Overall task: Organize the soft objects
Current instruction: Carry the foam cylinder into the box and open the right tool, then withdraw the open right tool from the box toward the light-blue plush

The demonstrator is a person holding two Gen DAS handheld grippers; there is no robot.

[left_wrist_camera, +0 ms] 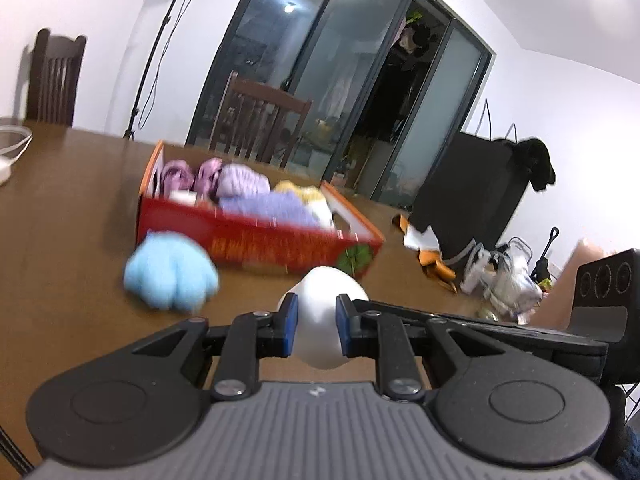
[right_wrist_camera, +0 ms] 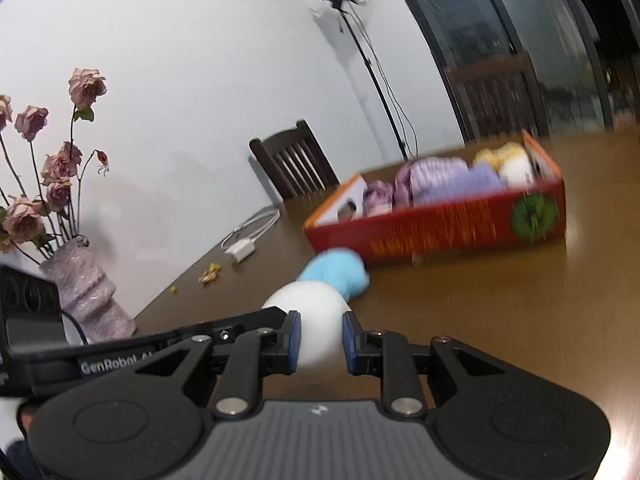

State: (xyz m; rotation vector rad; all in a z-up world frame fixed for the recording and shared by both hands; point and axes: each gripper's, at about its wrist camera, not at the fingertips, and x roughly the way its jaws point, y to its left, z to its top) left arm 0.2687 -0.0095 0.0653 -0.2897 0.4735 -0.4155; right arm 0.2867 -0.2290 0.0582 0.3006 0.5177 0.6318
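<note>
White soft object (left_wrist_camera: 320, 328) is pinched by both grippers' fingers; "GenRobot" marks the left gripper (right_wrist_camera: 116, 364).

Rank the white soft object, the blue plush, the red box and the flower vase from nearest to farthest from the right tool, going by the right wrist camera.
1. White soft object: clamped in the right tool.
2. Blue plush: just ahead on the table.
3. Flower vase at far left and red box ahead right: too close to call.
</note>
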